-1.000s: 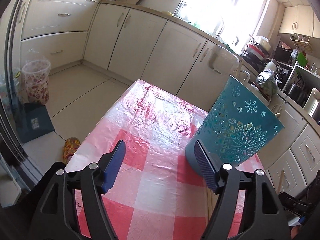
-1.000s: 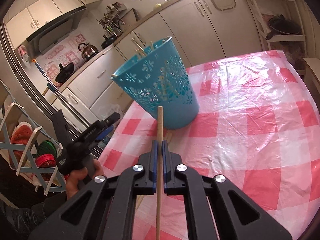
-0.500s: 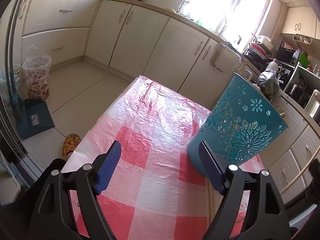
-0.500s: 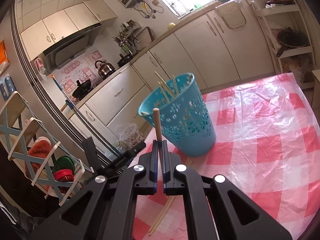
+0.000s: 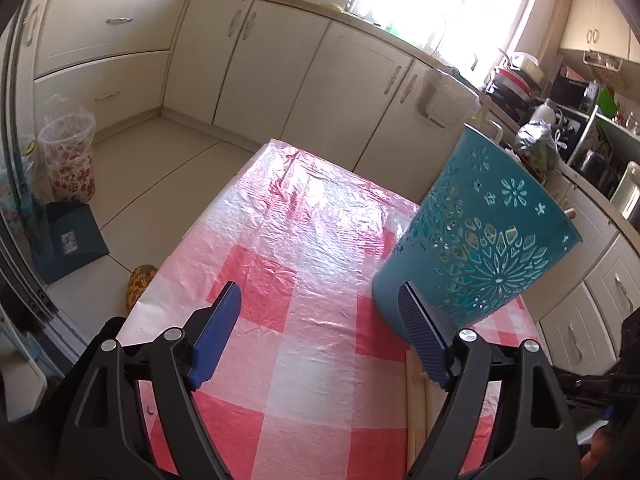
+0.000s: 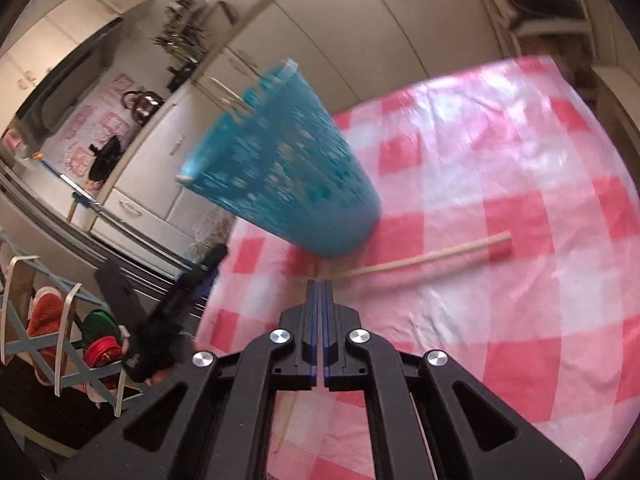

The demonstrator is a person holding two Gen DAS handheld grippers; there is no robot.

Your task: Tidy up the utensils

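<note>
A tall teal plastic basket with cut-out flower patterns (image 5: 480,240) stands on the table under a pink-and-white checked plastic cloth (image 5: 304,240), and everything else is placed from it. The left gripper (image 5: 320,336), black-framed with blue ribbed pads, hangs just in front of the basket's base with its jaws spread wide and nothing between them; its right pad sits close beside the basket's lower wall, though contact cannot be judged. Pale wooden chopsticks (image 5: 416,400) lie flat on the cloth just in front of the basket, partly hidden behind that gripper's frame. In the right wrist view the picture is blurred by motion: the right gripper (image 6: 320,288) has its jaws pressed together, and whether a thin stick is pinched between them is hard to tell. A long pale wooden chopstick (image 6: 424,258) lies on the cloth just to the right of the basket's (image 6: 288,172) base. Several pale sticks poke above the basket's rim.
</note>
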